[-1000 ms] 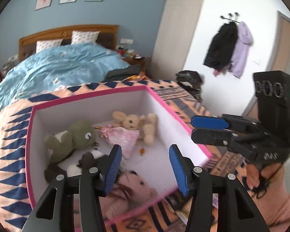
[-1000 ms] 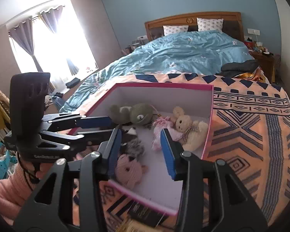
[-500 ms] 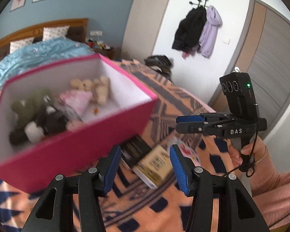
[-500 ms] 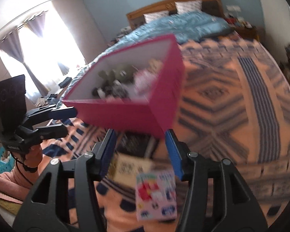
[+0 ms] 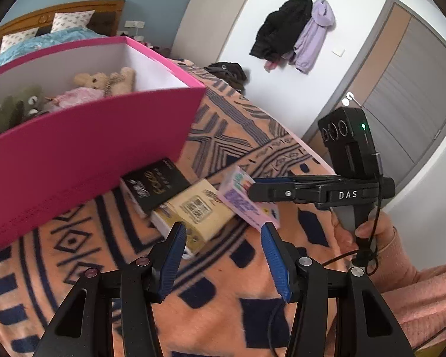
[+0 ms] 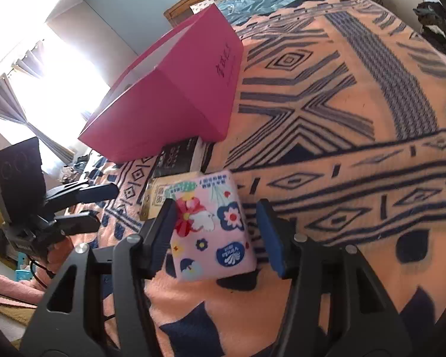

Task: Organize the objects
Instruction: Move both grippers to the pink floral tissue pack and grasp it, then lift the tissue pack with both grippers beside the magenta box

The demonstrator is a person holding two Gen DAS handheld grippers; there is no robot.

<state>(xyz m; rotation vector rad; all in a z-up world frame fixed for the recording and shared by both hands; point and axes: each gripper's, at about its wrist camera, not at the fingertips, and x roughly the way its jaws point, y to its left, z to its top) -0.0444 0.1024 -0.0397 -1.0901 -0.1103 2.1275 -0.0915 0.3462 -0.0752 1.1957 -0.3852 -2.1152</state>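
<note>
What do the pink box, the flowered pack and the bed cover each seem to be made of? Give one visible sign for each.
Pink box: probably stiff cardboard, matte; flat walls, sharp folded edges, white inside.
Flowered pack: likely a thin printed plastic wrap, slightly glossy, with soft rounded corners; its contents cannot be seen.
Bed cover: woven or fleecy cloth; fuzzy surface, soft pattern edges.

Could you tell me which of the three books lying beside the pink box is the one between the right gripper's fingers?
The pink floral book, the outermost of the row; the cream book and the black book lie beyond it, nearer the pink box.
</note>
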